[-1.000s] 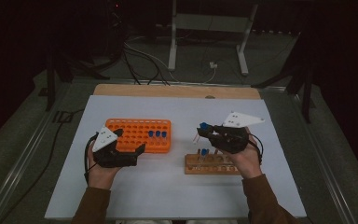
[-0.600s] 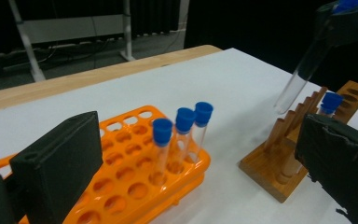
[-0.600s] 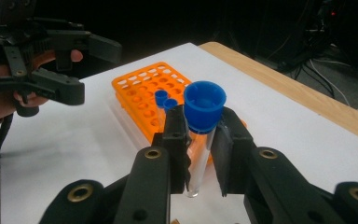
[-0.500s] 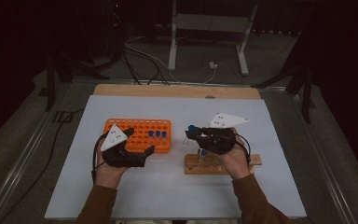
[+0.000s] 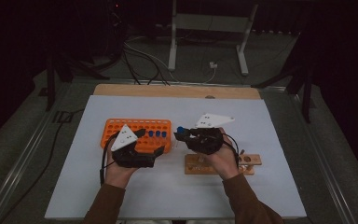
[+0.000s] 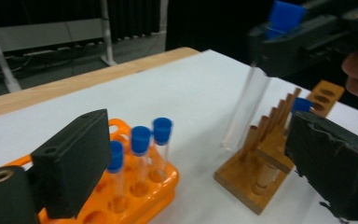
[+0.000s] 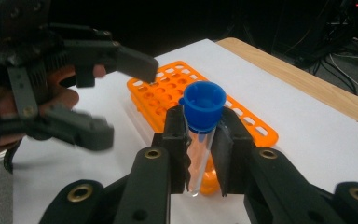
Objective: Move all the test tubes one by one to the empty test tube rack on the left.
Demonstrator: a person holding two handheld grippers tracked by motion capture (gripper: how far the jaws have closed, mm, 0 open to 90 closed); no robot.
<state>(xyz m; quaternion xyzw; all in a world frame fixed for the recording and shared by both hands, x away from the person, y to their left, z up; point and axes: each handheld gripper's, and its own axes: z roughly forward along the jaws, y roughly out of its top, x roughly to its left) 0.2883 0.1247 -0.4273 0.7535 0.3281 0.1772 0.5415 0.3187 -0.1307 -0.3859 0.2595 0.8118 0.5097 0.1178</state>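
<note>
Metal stand (image 5: 208,35), floor cables (image 5: 144,60).

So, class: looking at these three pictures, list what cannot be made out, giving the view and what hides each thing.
- Wooden rack, high view: its middle lies under the right hand.
- Held test tube, right gripper view: its sides are covered by the right tongs.
- Orange rack, left gripper view: cut off at the bottom edge and behind a pad.
- Capped tubes, high view: too small to count surely.

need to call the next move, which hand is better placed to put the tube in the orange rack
Right: the right gripper is already shut on the blue-capped tube, beside the orange rack. The left gripper is open, holding nothing.
</note>
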